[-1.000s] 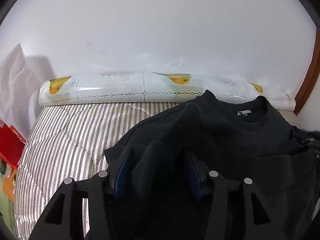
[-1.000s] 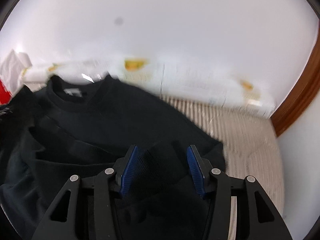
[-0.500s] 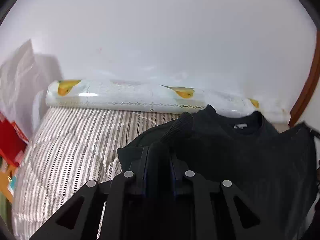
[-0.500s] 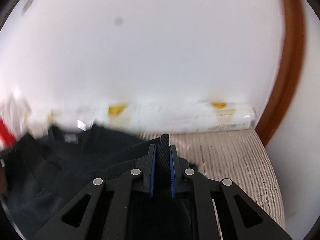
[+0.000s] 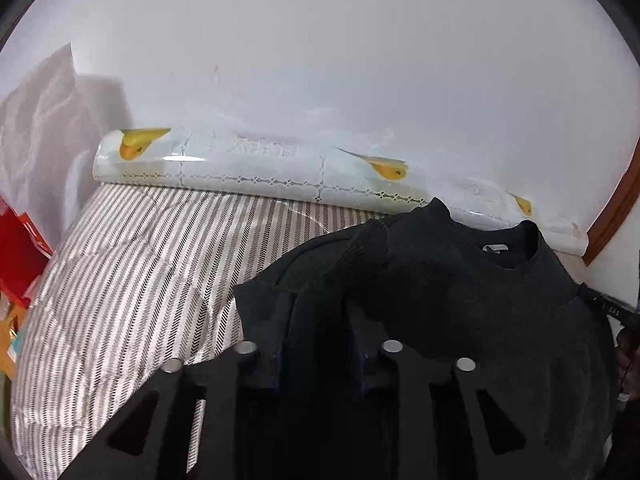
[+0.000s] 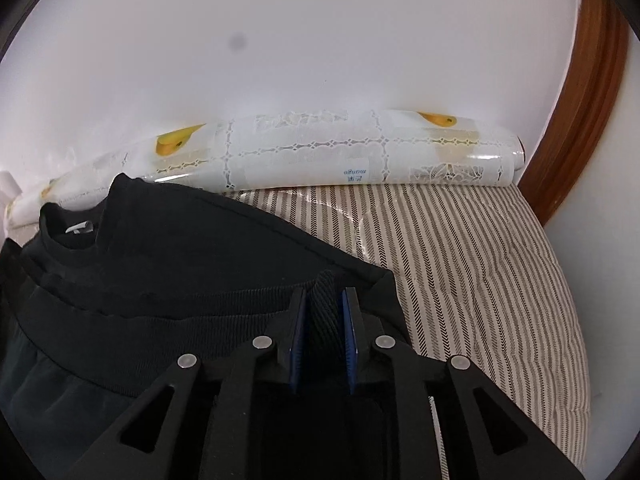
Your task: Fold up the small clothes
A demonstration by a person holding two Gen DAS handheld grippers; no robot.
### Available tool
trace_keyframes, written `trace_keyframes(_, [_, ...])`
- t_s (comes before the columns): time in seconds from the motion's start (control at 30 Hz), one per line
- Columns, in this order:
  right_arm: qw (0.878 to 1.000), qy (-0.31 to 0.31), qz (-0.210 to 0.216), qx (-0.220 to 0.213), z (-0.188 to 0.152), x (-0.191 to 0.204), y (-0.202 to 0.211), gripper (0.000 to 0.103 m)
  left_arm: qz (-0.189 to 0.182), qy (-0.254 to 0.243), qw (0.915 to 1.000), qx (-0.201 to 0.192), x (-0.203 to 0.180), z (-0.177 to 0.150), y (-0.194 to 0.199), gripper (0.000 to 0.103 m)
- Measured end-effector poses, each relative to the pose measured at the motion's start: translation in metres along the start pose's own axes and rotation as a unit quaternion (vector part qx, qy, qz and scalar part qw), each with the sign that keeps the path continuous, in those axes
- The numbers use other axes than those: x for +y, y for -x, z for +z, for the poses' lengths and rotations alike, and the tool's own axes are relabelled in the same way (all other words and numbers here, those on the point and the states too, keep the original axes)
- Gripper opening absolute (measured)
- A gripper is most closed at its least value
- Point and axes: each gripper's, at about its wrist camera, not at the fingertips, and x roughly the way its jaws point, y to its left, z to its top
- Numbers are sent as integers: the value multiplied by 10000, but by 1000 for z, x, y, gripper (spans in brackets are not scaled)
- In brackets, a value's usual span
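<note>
Left wrist view: your left claw (image 5: 320,344) grips a bunched fold of the black top (image 5: 460,280) at lower centre, its jaws having just eased wider around the cloth. At lower centre of the right view, your right claw (image 6: 324,332), also just loosened, pinches the ribbed hem. Loosen further and the knit could slip out, collapsing the fold onto the striped bed (image 6: 480,264).

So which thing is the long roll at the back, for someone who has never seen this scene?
Start at the white wall behind the striped bedding. Along the foot of that wall lies the roll, past the black sweater. It alone is glossy white, printed with lace-like lines and yellow fruit.
</note>
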Motion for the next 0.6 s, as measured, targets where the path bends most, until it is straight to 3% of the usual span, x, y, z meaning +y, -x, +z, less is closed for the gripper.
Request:
trace_keyframes(0.1, [9997,28,-119,-213,-3,1,17,27,108,-33,9999,58,0,0,5,43])
trace_keyframes(0.2, [9987,-27,-214,-472,-6,9,46,31,99,56,9999,108,7,-3,14,43])
trace_keyframes(0.47, [9965,410,269,-679,-28,70,113,47,157,360,9992,109,37,-22,71,45])
trace_keyframes(0.53, [9955,496,396,-700,-40,92,127,50,211,397,9990,56,46,-31,90,60])
trace_keyframes(0.57, [9952,536,461,-680,-46,103,134,50,248,417,9988,-13,50,-36,101,73])
trace_keyframes(0.6, [9948,573,523,-655,-51,112,137,51,274,422,9987,-119,55,-42,114,74])
